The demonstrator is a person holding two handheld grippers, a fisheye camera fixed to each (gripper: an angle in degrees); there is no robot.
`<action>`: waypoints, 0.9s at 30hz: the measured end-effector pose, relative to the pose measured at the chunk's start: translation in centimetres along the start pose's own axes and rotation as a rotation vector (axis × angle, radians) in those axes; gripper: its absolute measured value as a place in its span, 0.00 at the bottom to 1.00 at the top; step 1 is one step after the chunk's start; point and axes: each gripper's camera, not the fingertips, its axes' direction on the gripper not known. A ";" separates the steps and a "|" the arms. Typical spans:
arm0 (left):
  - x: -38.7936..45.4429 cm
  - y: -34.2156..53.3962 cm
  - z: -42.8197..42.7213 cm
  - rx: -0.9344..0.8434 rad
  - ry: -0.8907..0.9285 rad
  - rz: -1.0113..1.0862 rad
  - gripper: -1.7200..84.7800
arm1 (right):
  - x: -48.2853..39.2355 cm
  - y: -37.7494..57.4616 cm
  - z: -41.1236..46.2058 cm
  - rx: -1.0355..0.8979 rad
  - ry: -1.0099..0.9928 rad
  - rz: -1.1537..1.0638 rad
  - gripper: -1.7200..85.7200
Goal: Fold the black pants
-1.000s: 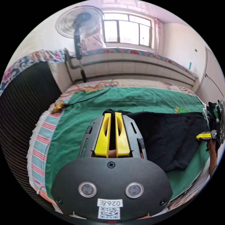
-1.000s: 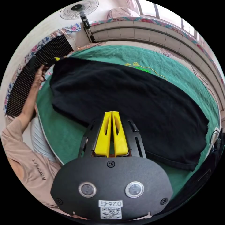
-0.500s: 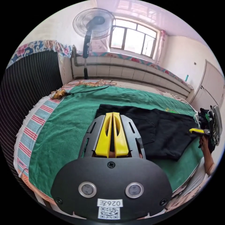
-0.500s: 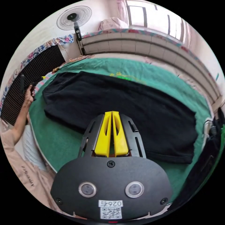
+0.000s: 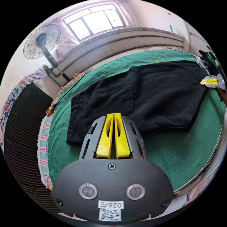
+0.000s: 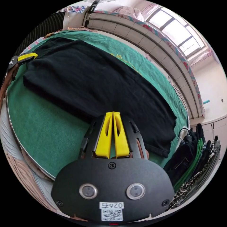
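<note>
Much of what I see past the green cover [image 5: 179,151] is hard to read: in the right gripper view a pile of dark and patterned clothes [image 6: 194,163] beside the cover's far end is cut off by the lens edge, and I cannot tell what the pieces are; in the left gripper view the fan [image 5: 41,43] behind the cover is small and washed out by the window [image 5: 94,20]. The near edge of the black pants [image 5: 151,94] slips behind each tool's body, so whether the tips touch cloth there I cannot tell. My left gripper [image 5: 114,115] has its yellow jaws pressed together with nothing between them, tips over the pants' near edge. My right gripper [image 6: 113,114] looks the same, jaws together and empty, tips at the pants' [image 6: 89,78] near edge. In the left gripper view the right gripper [image 5: 208,81] appears at the pants' leg end, its yellow tips near the cloth; in the right gripper view the left gripper [image 6: 26,56] sits at the waist end. The pants lie flat on the green cover, folded lengthwise leg over leg, a back pocket facing up, with small creases near the waist.
</note>
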 end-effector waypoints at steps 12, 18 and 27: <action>-7.8 -3.1 -5.8 0.194 0.241 -0.243 0.01 | 15.2 -13.8 -0.2 -0.016 -0.121 0.216 0.01; -5.2 -7.7 -3.5 0.128 0.345 -0.152 0.01 | 22.9 -24.1 0.1 -0.086 -0.084 0.247 0.01; -1.6 -10.2 -8.0 0.406 0.529 -0.082 0.01 | 37.0 -41.0 -8.1 -0.051 -0.082 0.242 0.01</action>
